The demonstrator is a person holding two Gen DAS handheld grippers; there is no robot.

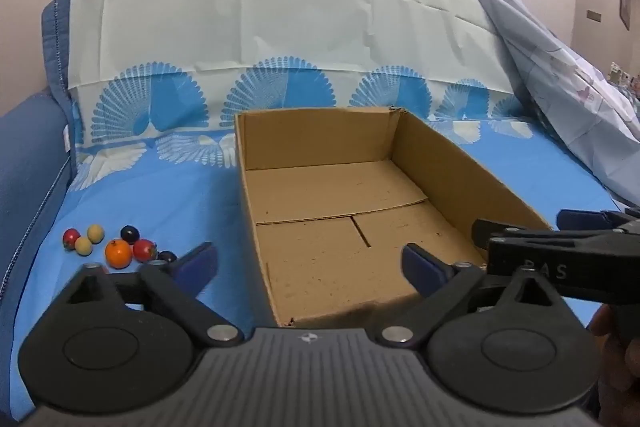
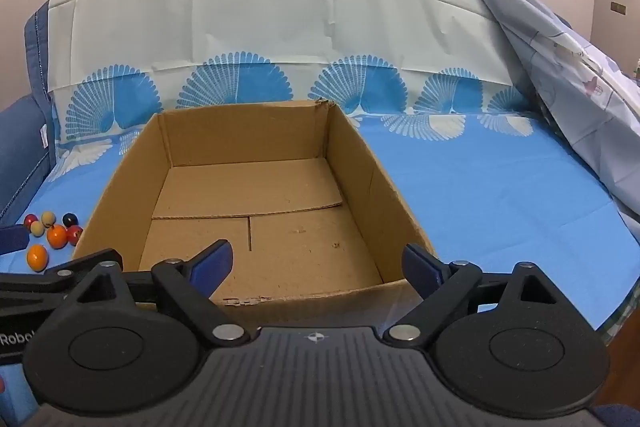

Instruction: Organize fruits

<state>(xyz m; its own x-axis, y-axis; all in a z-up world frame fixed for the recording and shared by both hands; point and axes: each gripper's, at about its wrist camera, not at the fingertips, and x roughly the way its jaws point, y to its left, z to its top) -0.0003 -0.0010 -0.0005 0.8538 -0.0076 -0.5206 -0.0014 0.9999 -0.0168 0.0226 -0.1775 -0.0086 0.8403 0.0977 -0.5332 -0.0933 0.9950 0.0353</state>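
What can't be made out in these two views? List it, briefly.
- Dark fruit: left wrist view, half hidden by the left gripper's finger.
- Fruit kinds: right wrist view, cluster too small to name.
- Cardboard box's near wall: both views, covered by the gripper bodies.

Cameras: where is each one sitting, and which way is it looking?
Left wrist: sits on the left gripper, looking forward and down at the cardboard box and the fruits beside it; its own open blue fingers show, plus the right gripper.
Right wrist: sits on the right gripper, facing the box; its open fingers show.
Shared: box, fruits, blue sheet.
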